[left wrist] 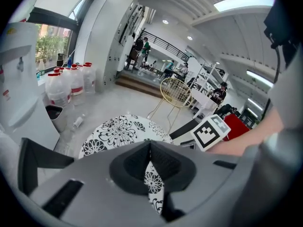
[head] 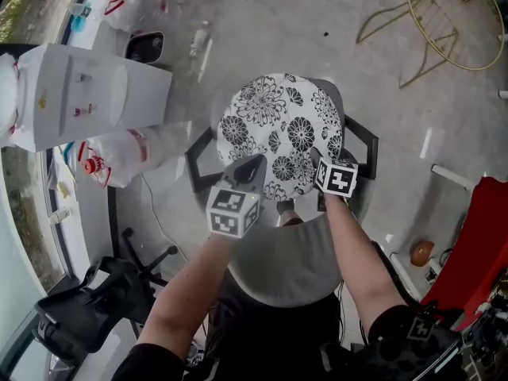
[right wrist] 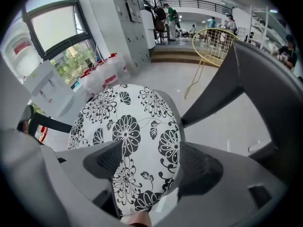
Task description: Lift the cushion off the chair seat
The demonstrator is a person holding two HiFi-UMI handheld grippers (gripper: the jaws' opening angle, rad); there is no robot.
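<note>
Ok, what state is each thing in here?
floral cushion, gripped at its near edge by both grippers, over the chair.
left gripper, claw pinched shut on the cushion's edge.
right gripper, claw closed on the cushion's near rim.
chair, upright beneath the cushion.

White water dispenser [head: 87, 94], gold wire chair [head: 446, 24], water jugs [left wrist: 60, 88]

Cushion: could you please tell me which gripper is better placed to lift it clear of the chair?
Left, probably. The left gripper's fingers are pinched shut on the cushion's edge; the right gripper's fingers stand apart around it, their hold unclear.
</note>
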